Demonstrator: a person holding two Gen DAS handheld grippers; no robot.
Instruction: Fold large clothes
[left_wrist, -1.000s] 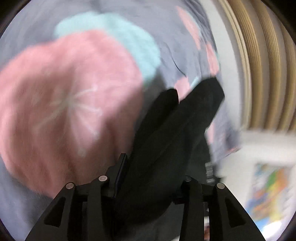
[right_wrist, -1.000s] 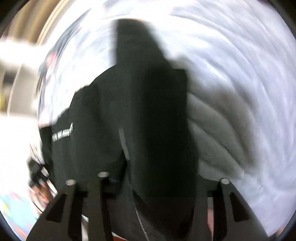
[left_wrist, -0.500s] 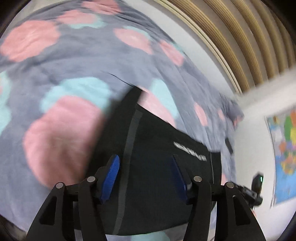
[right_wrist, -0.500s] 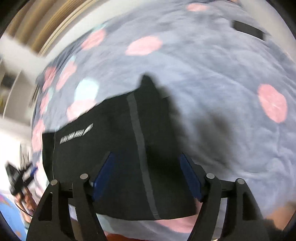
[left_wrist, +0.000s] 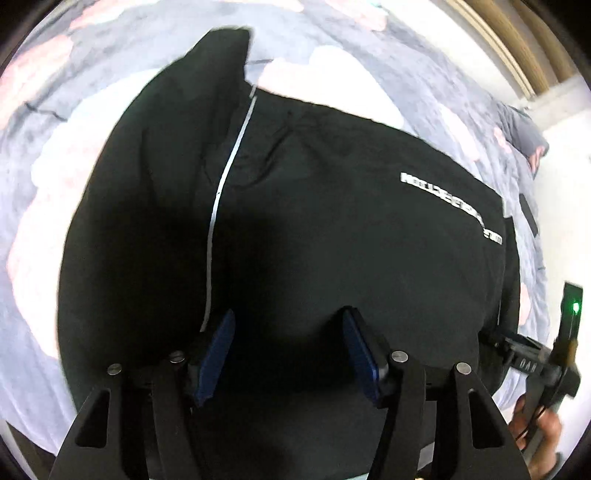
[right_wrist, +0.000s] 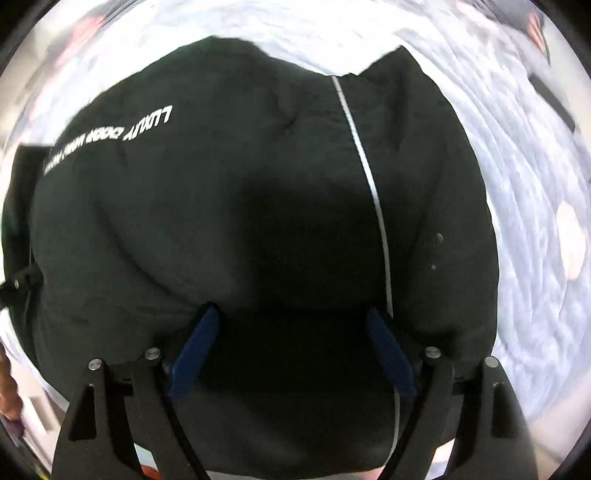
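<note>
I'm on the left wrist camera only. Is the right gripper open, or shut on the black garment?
Observer: Open. In the right wrist view the right gripper has its jaws apart with nothing pinched, and the black garment lies flat beneath it.
Operator: Where's the white stripe relative to it?
Observer: The white stripe runs down the garment and passes close beside one blue pad.
Operator: What's past the garment on that stripe side?
Observer: Only grey bedspread, with a pink spot near the picture's edge.
</note>
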